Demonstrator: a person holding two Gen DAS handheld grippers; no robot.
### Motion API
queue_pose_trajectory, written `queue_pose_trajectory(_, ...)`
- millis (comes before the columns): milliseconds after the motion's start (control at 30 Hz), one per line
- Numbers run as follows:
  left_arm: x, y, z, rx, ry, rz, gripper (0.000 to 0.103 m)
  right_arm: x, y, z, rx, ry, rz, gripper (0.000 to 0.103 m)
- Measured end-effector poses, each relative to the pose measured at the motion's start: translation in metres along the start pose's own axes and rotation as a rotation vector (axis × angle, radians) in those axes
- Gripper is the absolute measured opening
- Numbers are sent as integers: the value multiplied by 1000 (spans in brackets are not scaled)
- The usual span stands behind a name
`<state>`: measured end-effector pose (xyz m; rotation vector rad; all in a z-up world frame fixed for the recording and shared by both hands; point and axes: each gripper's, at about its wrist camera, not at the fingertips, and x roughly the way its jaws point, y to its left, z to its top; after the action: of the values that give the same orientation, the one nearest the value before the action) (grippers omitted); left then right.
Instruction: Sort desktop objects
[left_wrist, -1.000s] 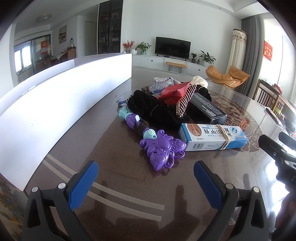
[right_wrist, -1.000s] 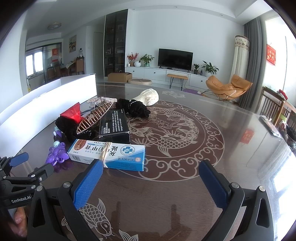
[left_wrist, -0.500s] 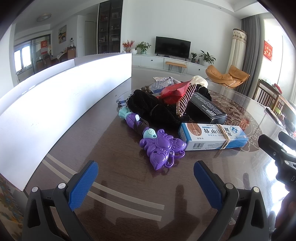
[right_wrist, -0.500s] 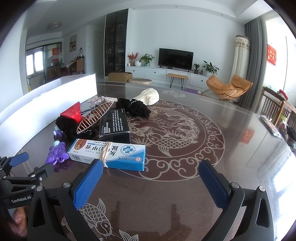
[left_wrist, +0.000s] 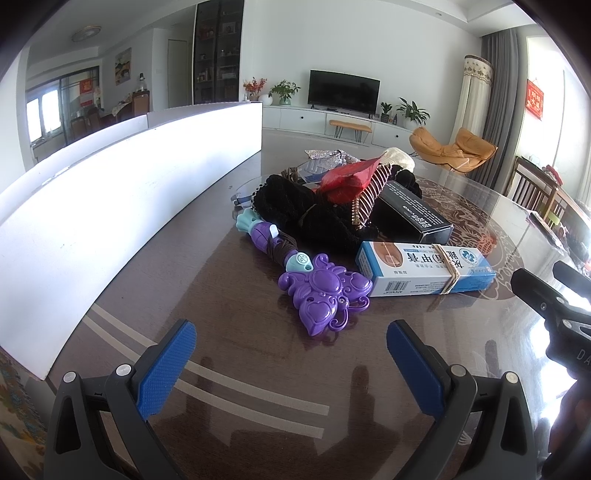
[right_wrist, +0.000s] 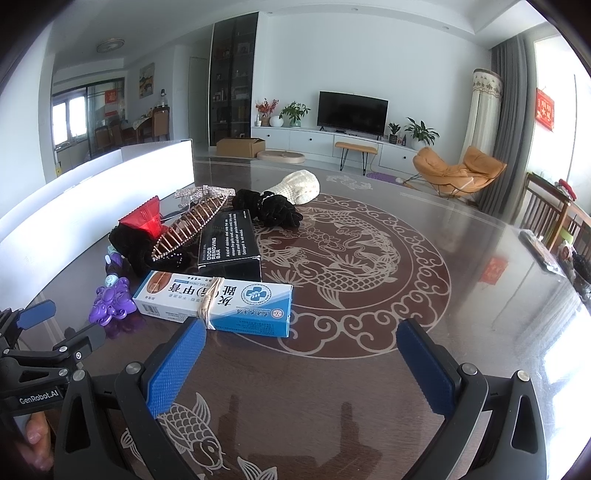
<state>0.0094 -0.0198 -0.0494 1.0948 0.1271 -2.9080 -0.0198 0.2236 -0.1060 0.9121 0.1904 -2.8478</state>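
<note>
Nothing has moved since the earlier frames: both grippers hover at the near edge of the surface (right_wrist: 480, 280) and the pile lies as it did. By my reading the sorting has not begun and no item is yet chosen.

Nearest in the left wrist view, the left gripper (left_wrist: 291, 363) is spread wide and empty, its blue pads (left_wrist: 166, 369) above bare wood. Just beyond the gap, slightly right of centre, lies the purple toy (left_wrist: 325, 291), its handle running far-left to a teal end. Touching its right side is the blue-and-white box (left_wrist: 424, 269), bound with a rubber band. At the right edge the right gripper's body shows.

From the right wrist view, the right gripper (right_wrist: 301, 363) is likewise wide apart and holds nothing. The box lies just beyond its left pad, left of the gap's centre. Behind the box sits the black box (right_wrist: 229, 240), touching it. Left of that, a striped hair clip (right_wrist: 190, 227) and a red packet (right_wrist: 144, 219) rest on a black cloth (right_wrist: 129, 243). Farther off lie a black scrunchie (right_wrist: 273, 208), then a cream knit piece (right_wrist: 297, 186). A white bin (right_wrist: 92, 195) runs along the left side, near the pile, probably the drop place.
</note>
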Motion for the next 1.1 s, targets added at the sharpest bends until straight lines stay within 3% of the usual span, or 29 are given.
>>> queue_pose_trajectory(967,2,3,-8,8,59,31,103,7,2,0,-20,46,26,103)
queue_pose_trajectory(1100,3,5,-9,34,68,74,103,20,10,3,-56,93,106,103)
